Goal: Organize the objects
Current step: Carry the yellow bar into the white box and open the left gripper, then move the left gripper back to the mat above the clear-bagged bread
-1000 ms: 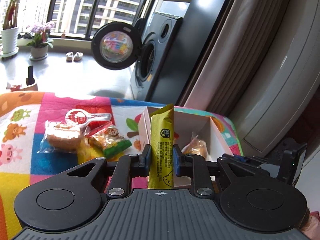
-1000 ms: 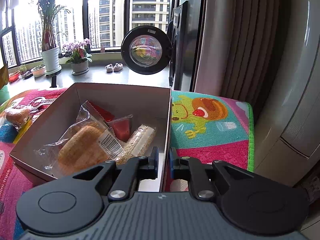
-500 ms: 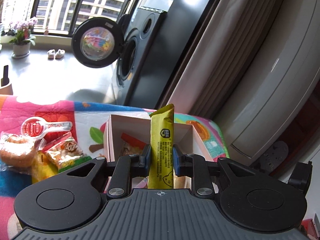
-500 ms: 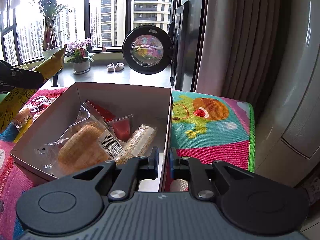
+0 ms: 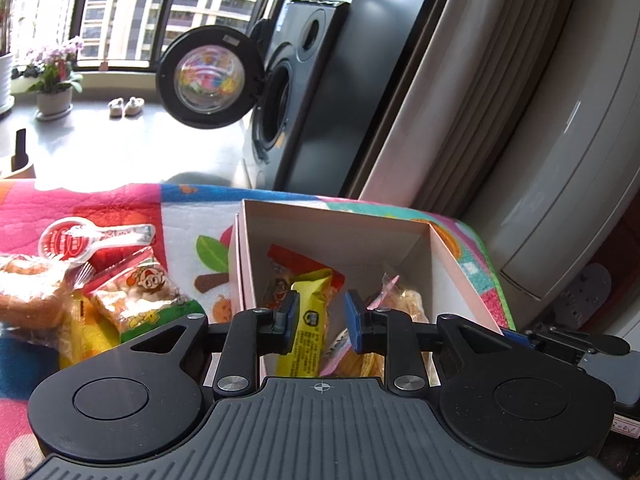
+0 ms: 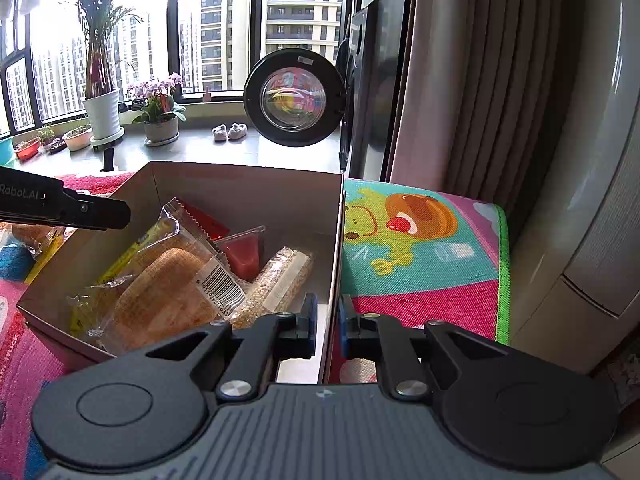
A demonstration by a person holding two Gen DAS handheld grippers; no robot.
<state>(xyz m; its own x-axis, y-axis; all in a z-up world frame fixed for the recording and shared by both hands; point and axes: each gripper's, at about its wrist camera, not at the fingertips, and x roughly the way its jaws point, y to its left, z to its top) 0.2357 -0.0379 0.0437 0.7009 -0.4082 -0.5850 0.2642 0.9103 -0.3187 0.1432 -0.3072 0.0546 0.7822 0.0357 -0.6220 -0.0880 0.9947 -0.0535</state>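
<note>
Snacks fill the box [image 5: 336, 232] in the left wrist view: the yellow bar [image 5: 306, 320] leans inside, between the parted left tongs [image 5: 322, 314]. Right wrist view: the right tongs [image 6: 327, 322] are clamped on the box wall, wrapped bread [image 6: 160, 292] inside.

Yellow snack bar wrapper [image 5: 306, 320] with black print, pale pink cardboard box [image 5: 444, 248], bright cartoon-patterned play mat [image 6: 416, 240] in pink, teal, green
</note>
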